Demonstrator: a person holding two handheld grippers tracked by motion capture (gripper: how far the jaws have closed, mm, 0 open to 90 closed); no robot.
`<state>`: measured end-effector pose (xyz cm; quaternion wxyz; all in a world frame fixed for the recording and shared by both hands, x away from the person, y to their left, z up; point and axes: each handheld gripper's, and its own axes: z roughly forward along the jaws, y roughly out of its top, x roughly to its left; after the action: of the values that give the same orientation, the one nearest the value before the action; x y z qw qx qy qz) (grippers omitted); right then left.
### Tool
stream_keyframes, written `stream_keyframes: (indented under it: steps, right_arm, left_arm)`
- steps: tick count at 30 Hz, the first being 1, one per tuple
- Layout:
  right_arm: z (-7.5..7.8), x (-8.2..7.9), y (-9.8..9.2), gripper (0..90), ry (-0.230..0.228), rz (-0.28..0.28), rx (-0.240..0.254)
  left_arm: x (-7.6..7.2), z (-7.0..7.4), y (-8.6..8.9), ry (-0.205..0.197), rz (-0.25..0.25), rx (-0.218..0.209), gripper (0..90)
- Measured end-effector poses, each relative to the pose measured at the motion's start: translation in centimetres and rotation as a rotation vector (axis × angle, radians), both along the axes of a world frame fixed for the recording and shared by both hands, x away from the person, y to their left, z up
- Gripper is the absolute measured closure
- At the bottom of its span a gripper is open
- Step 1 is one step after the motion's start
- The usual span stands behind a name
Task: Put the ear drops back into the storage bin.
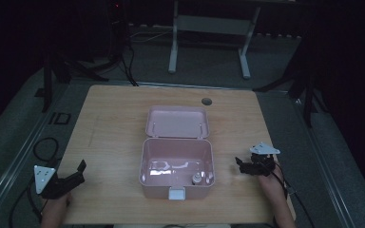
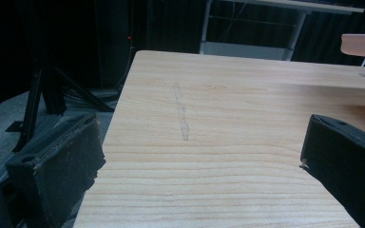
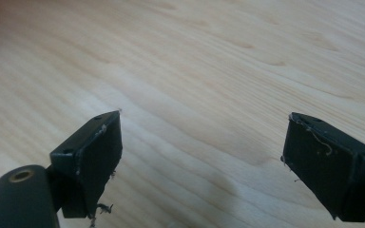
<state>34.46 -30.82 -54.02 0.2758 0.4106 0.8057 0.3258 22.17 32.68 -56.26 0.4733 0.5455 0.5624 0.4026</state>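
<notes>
I hold both grippers low beside the open pink box (image 1: 176, 161), which sits in the middle of the table (image 1: 109, 123). The left gripper (image 1: 76, 173) is near the front left corner, jaws spread and empty. The right gripper (image 1: 241, 165) is just right of the box, jaws also spread, over bare wood. I judge this as the reaching step. A small bottle (image 1: 196, 179) stands upright inside the box, near its front right corner, long axis vertical. Next, the right gripper must go over the wall and down.
</notes>
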Motion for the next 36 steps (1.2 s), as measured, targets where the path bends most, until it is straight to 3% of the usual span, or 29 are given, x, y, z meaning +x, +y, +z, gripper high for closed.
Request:
stream_keyframes:
  steps: [14, 25, 33, 36]
  right_arm:
    - [-1.2, -0.6, -1.3, 11.9, -0.085, -0.157, 0.081]
    - [-1.0, -1.0, -2.1, 11.9, -0.123, -0.200, 0.163]
    - [-1.0, -1.0, -3.2, 12.0, -0.113, -0.212, 0.249]
    - [-1.2, -0.9, -3.3, 12.0, -0.107, -0.217, 0.250]
  left_arm:
    - [0.0, 0.0, 0.0, 0.000, 0.001, 0.002, 0.5]
    - [0.0, 0.0, 0.0, -0.001, -0.001, 0.001, 0.5]
    - [0.0, 0.0, 0.0, -0.002, -0.001, 0.002, 0.5]
    - [0.0, 0.0, 0.0, -0.002, 0.001, 0.002, 0.5]
